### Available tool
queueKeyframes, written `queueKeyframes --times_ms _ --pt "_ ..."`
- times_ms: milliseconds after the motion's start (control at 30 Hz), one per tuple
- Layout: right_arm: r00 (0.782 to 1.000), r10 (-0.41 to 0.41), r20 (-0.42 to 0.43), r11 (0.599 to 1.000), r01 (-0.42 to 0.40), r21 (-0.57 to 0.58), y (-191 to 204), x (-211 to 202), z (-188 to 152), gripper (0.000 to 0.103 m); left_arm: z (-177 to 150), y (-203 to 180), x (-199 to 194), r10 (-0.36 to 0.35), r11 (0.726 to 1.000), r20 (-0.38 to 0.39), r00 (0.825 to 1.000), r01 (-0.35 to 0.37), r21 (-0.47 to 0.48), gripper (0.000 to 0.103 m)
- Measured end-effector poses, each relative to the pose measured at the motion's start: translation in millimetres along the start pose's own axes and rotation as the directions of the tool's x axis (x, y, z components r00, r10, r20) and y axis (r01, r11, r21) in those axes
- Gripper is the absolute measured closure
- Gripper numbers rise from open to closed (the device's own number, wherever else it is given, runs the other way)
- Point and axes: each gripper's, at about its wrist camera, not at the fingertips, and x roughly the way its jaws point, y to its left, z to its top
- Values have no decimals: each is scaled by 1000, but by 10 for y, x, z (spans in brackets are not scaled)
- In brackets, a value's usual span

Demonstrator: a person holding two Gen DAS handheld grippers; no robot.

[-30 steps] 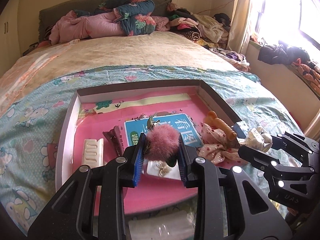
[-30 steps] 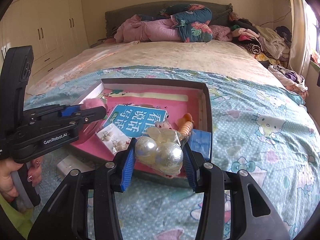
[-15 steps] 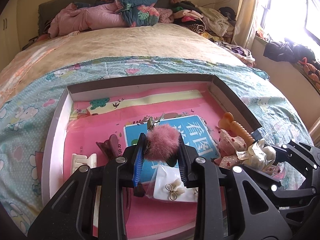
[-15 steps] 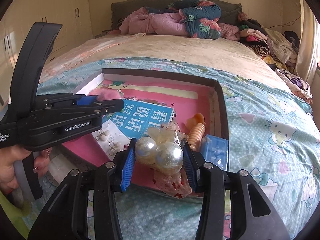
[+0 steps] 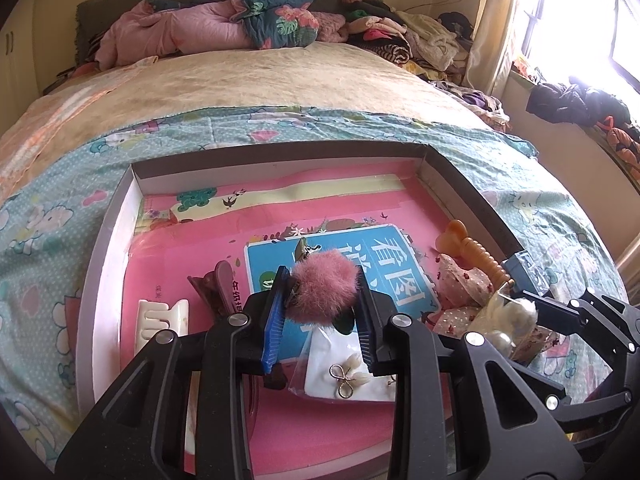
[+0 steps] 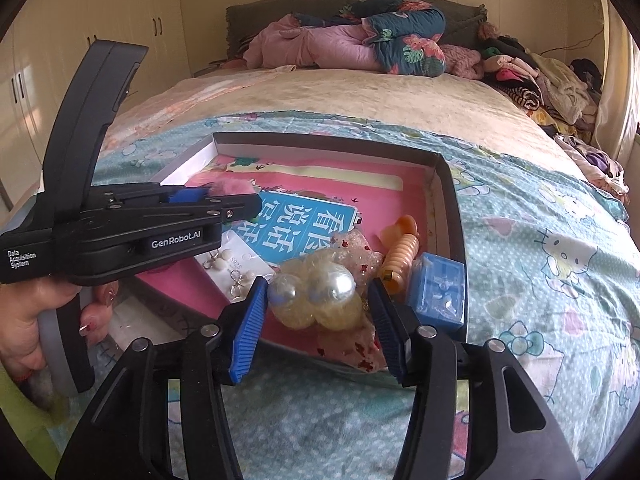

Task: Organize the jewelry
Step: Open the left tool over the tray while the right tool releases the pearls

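Pompom (image 5: 322, 294) pinched — clip half-hidden.

Your left gripper (image 5: 322, 300) is pressing ribbed blue rubbery pads into a fluffy pink pompom (image 5: 322, 294) with a small metal clip. Your right gripper (image 6: 318, 304), in matt black plastic, is showing glossy pearl beads (image 6: 328, 288) wrapped in crinkly clear film. The box (image 5: 108, 264) is looking like smooth white card, lined with glossy pink printed paper. A shiny white card (image 5: 352, 374) is carrying gold-tone metal earrings. The bedsheet (image 6: 540, 240) is matt printed cloth.
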Motion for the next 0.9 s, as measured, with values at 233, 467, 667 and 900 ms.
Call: queueKeyframes --times_ms 233,467,667,900 --pt "999 4 36 1000 -5 30 -32 -241 -37 44 13 -71 -162 -14 1000 18 1000 14 12 63" --pt "997 -7 77 996 0 85 -141 -519 -78 35 24 -112 -397 -21 1000 60 998 21 2 43" --pt "994 -31 105 995 20 101 -191 -743 -131 28 -52 -156 -622 0 1000 88 996 0 3 28" --pt "991 -54 124 993 41 108 -209 -997 -290 24 -265 -165 -903 21 1000 117 993 -20 -2 17"
